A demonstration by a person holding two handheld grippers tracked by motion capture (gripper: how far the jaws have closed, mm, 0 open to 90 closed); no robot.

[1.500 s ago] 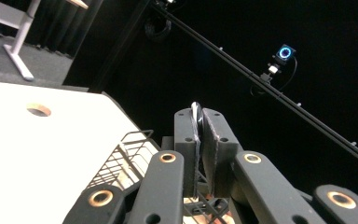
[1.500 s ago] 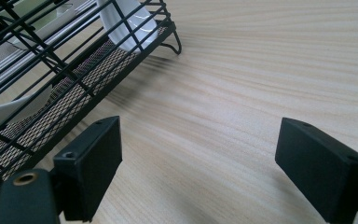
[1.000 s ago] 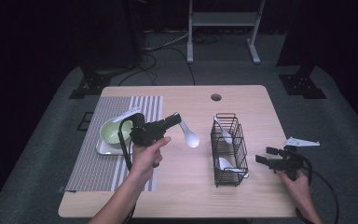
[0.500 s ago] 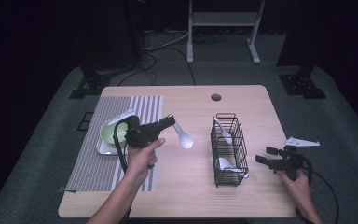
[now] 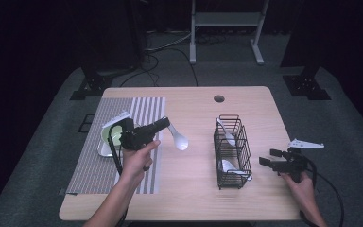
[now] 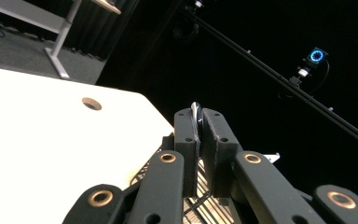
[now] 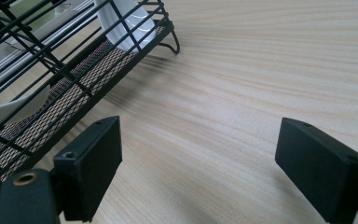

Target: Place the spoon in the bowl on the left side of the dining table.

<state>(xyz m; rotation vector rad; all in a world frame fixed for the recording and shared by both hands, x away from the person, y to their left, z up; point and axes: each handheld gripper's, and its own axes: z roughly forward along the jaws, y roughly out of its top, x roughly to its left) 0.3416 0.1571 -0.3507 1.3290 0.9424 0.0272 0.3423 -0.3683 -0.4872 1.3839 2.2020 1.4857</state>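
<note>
My left gripper [image 5: 164, 124] has drifted back toward the striped mat [image 5: 99, 161] since a second ago, and the white spoon [image 5: 177, 139] it carries has come with it, away from the wire rack [image 5: 231, 151] and out over bare worktop [image 5: 194, 189]. The jaws are clamped on the spoon's handle: in the left gripper view a thin sliver of it [image 6: 195, 112] pokes up between the closed pads. The bowl end hangs free, tilted down toward the wood.

This looks like glazed ceramic or hard plastic, so I judge it stiff, light and slick, and liable to chip if dropped. With only the tip of the handle held, the bowl could swing; a hold nearer mid-handle would be steadier.

My right gripper [image 5: 276, 158] hovers low beside the rack, jaws spread wide with nothing between them. Two more spoons sit in the rack, and a green bowl [image 5: 113, 135] rests on the mat behind my left hand [image 5: 137, 158].
</note>
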